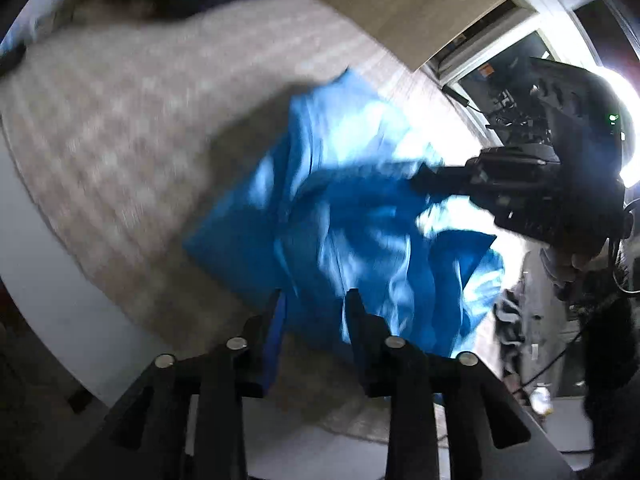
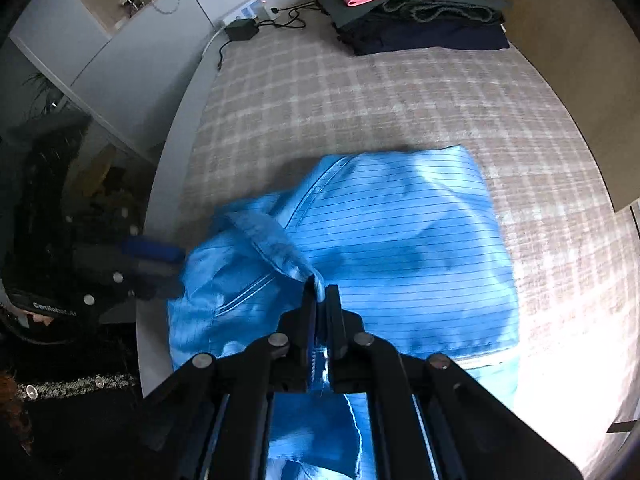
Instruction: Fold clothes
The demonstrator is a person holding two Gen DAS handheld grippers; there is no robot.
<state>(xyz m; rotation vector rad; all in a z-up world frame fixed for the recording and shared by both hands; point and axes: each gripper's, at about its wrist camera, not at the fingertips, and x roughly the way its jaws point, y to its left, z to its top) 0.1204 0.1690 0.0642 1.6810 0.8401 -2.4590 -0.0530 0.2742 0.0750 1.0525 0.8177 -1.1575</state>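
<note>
right claw [image 2: 321, 300] clenched on a fold of the blue pinstriped garment [image 2: 400, 248], pinching thin cloth so it can drag that edge over | left claw [image 1: 314, 308] parted, pads off the fabric | garment half-bunched on the checked bed cover [image 2: 360, 92] | folded stack [image 2: 420, 12] parked far back, clear of the working area

left gripper [image 1: 314, 304]: we angle it steeply down, jaws apart, blue cloth between them | right gripper [image 2: 321, 300]: we angle it steeply down, jaws pinched tight on blue cloth
</note>
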